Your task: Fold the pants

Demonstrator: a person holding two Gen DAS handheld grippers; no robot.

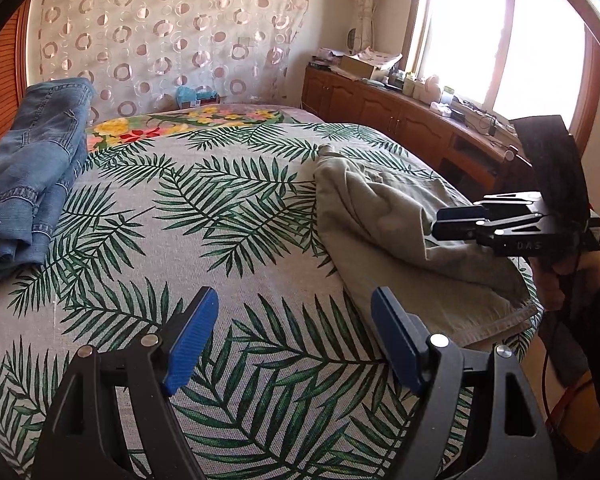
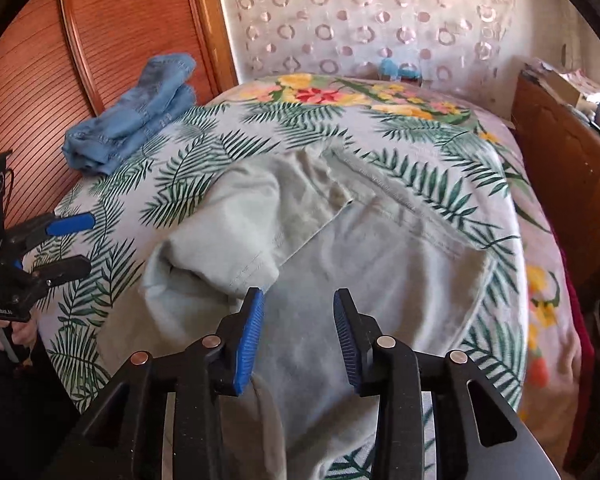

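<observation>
Two garments lie on the bed: one pair of pale grey-green cotton pants [image 2: 340,248], loosely folded, and one pair of faded blue denim jeans [image 2: 134,118], bundled near the wooden headboard. There are two black two-finger grippers with blue ribbed pads, the left gripper [image 1: 294,344] and the right gripper [image 2: 298,340]. One palm-leaf printed bedspread [image 1: 204,208] covers the bed.
</observation>
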